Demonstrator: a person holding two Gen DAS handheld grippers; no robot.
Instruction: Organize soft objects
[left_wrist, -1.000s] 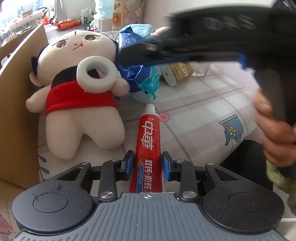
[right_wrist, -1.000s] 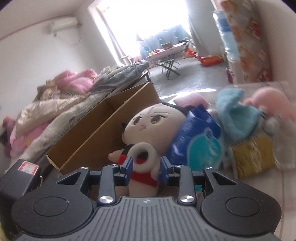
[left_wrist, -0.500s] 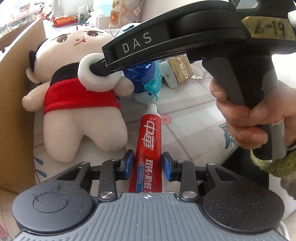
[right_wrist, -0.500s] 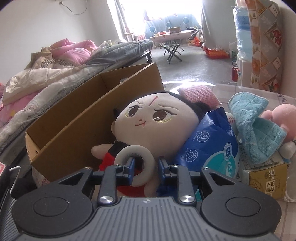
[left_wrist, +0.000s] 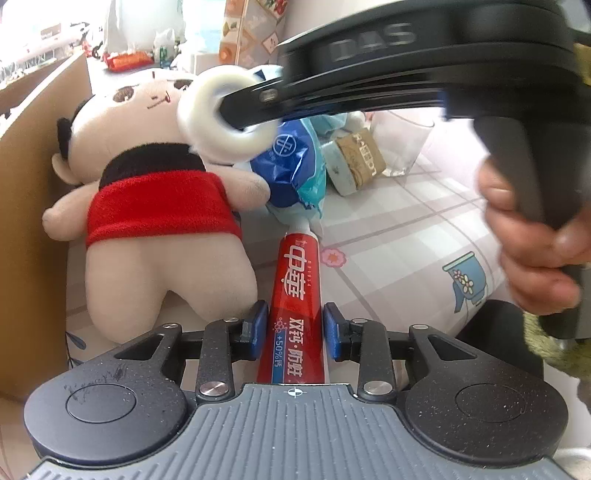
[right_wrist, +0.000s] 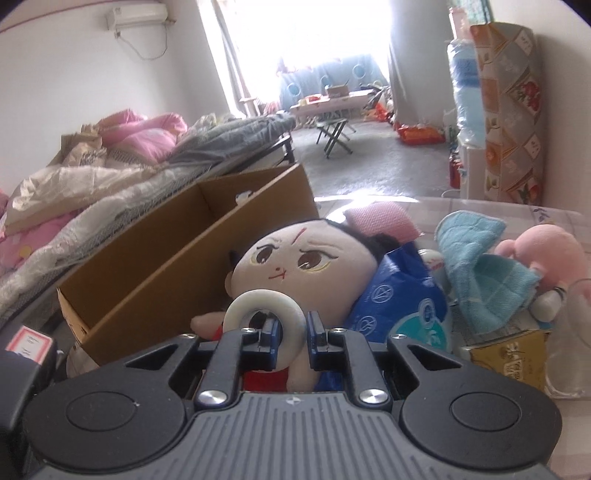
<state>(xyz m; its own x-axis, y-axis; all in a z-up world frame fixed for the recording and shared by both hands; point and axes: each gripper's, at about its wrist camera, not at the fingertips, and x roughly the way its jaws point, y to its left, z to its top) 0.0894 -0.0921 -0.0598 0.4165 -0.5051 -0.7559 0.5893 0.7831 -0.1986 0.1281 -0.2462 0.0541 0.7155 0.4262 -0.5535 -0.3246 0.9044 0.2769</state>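
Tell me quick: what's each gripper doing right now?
Left gripper: shut on the red toothpaste tube.
Right gripper: jaws just closed on the white tape roll's rim, one finger through its hole.

A cream plush doll (left_wrist: 147, 155) wore a red top with a black collar; the ring (left_wrist: 221, 118) was white, the toothpaste tube (left_wrist: 297, 295) red with white lettering, the packet (left_wrist: 295, 166) blue, the cloth (right_wrist: 476, 266) pale blue, the box (right_wrist: 177, 258) brown, the surface (left_wrist: 399, 236) pale pink plaid

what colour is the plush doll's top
Red, with a black collar; the plush doll shows it best in the left wrist view.
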